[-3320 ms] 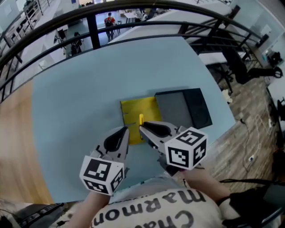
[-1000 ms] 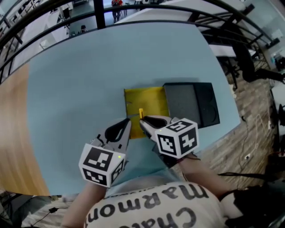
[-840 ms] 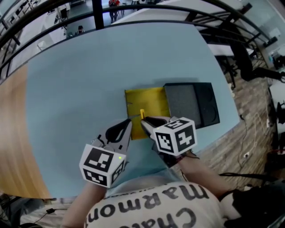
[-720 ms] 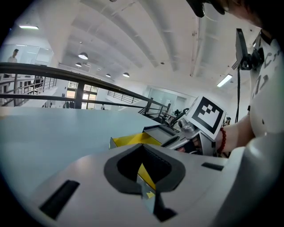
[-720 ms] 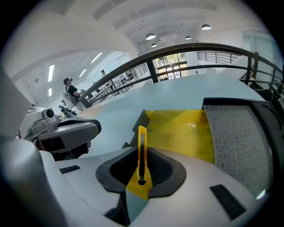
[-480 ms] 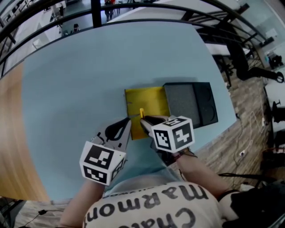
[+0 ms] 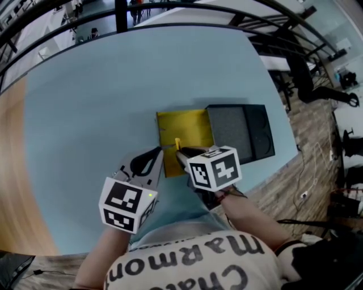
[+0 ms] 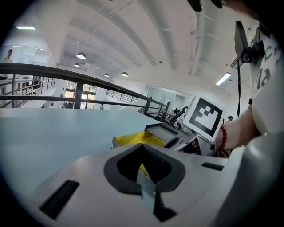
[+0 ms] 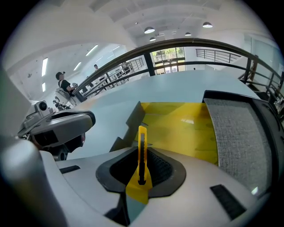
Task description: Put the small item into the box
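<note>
An open yellow box [image 7: 187,129] lies on the pale blue table [image 7: 113,85], its dark grey foam-lined lid [image 7: 238,131] folded out to the right. My right gripper [image 7: 180,154] is shut on a small, flat yellow item [image 9: 142,146] that stands upright between the pads. It hangs over the box's near edge, with the item's tip [image 7: 177,143] above the yellow floor [image 9: 186,128]. My left gripper [image 7: 154,155] hovers just left of the box's near corner, jaws together with nothing in them. In the left gripper view the box [image 8: 131,138] lies just beyond its tips [image 8: 144,177].
The table's right edge runs close behind the lid [image 9: 242,133], with wooden floor and cables [image 7: 317,164] beyond. A dark railing [image 7: 170,11] curves past the table's far side. The person's sleeve and shirt [image 7: 193,266] fill the bottom of the head view.
My right gripper has sunk a little and tipped further down with the yellow item still held over the box's near edge. My left gripper has stayed put.
</note>
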`<act>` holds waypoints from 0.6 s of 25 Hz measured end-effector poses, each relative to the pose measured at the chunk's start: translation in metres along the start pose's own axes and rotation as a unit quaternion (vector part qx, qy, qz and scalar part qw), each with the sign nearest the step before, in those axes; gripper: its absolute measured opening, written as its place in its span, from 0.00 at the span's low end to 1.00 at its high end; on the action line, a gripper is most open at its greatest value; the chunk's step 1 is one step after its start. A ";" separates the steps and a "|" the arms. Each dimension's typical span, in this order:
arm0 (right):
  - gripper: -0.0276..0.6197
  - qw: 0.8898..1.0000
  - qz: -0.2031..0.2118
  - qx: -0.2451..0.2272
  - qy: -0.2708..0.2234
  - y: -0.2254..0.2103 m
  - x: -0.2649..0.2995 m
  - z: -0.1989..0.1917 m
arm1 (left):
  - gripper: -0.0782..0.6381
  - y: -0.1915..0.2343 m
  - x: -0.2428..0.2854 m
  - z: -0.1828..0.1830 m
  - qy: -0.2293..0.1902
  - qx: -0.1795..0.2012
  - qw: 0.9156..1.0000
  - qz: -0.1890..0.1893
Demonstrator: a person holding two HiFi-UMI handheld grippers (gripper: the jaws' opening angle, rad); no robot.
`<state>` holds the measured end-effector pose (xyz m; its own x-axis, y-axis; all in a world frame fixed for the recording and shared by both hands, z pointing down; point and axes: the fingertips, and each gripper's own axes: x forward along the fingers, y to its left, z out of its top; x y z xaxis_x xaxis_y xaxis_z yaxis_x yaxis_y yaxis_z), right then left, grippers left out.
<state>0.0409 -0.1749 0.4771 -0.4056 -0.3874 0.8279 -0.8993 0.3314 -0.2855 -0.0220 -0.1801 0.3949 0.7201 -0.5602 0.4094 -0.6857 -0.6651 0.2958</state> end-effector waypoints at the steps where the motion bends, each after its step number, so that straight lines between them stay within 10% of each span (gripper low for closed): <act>1: 0.16 1.000 -0.006 -0.001 0.004 -0.002 0.001 -0.001 | 0.11 0.000 0.001 -0.001 0.000 -0.001 1.000 0.000; 15: 0.16 0.997 -0.052 -0.018 0.055 -0.012 0.010 -0.008 | 0.11 0.007 0.001 -0.006 -0.008 -0.013 1.000 0.004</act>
<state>0.0491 -0.1759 0.4931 -0.2882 -0.3244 0.9009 -0.9280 0.3266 -0.1793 -0.0267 -0.1819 0.4024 0.7164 -0.5730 0.3980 -0.6933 -0.6482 0.3148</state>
